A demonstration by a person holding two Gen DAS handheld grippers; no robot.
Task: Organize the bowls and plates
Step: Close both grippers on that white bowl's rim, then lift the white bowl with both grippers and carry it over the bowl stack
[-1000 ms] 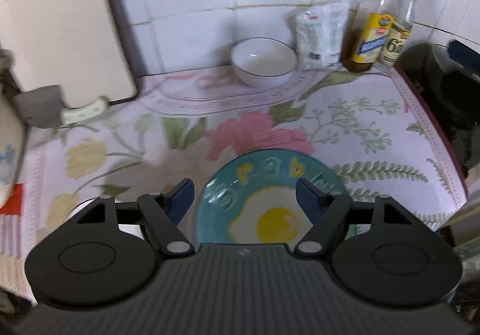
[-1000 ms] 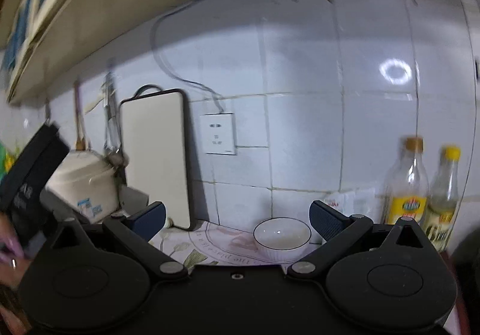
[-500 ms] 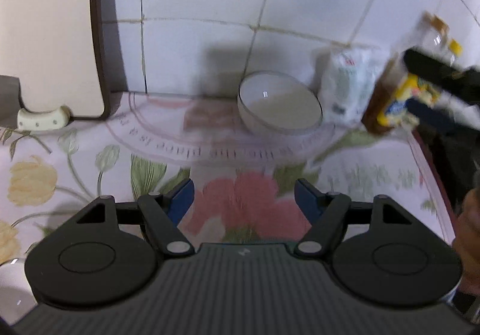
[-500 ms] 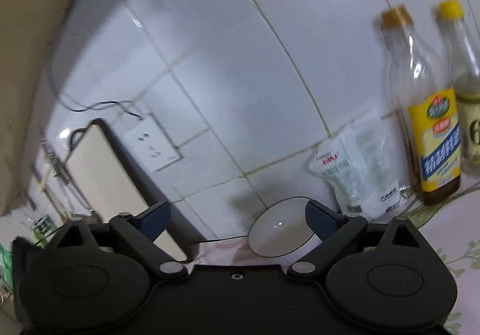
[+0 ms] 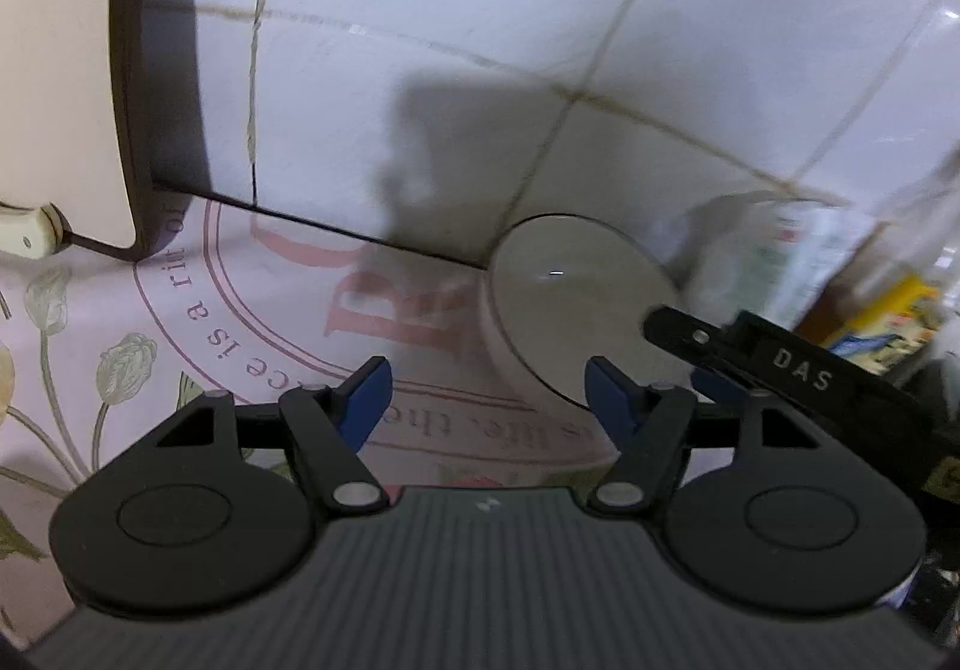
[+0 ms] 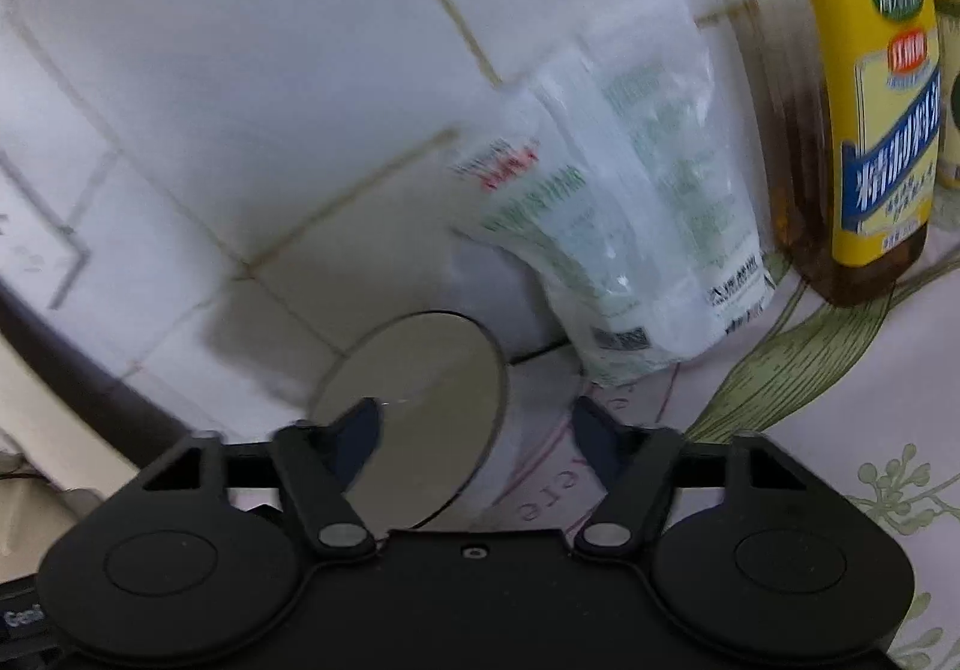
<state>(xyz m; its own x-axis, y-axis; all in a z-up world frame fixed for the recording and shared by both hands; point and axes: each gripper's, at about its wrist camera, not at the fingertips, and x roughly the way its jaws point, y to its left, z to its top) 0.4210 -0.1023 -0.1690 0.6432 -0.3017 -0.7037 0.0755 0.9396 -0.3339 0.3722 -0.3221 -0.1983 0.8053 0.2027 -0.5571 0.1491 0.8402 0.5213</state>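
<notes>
A white bowl (image 5: pixel 576 304) stands on the flowered cloth against the tiled wall. My left gripper (image 5: pixel 486 394) hovers just short of its near left side, jaws closing, with only the cloth showing between them. In the right wrist view the bowl (image 6: pixel 420 406) is very close. My right gripper (image 6: pixel 477 430) straddles its right rim, the left finger over the bowl's inside and the right finger outside; its jaws are closing and the pads stand apart from the wall. The right gripper's fingers (image 5: pixel 690 334) show at the bowl's right side in the left wrist view.
A cream cutting board (image 5: pixel 60 69) leans on the wall at the left. A white plastic bag (image 6: pixel 630 226) stands right behind the bowl, with an oil bottle (image 6: pixel 864 129) and a second bottle (image 6: pixel 948 99) beside it. The flowered cloth (image 5: pixel 180 346) covers the counter.
Both grippers have come down and forward to the white bowl. The blue egg plate has dropped out of the left view. The right jaws have narrowed around the bowl's rim.
</notes>
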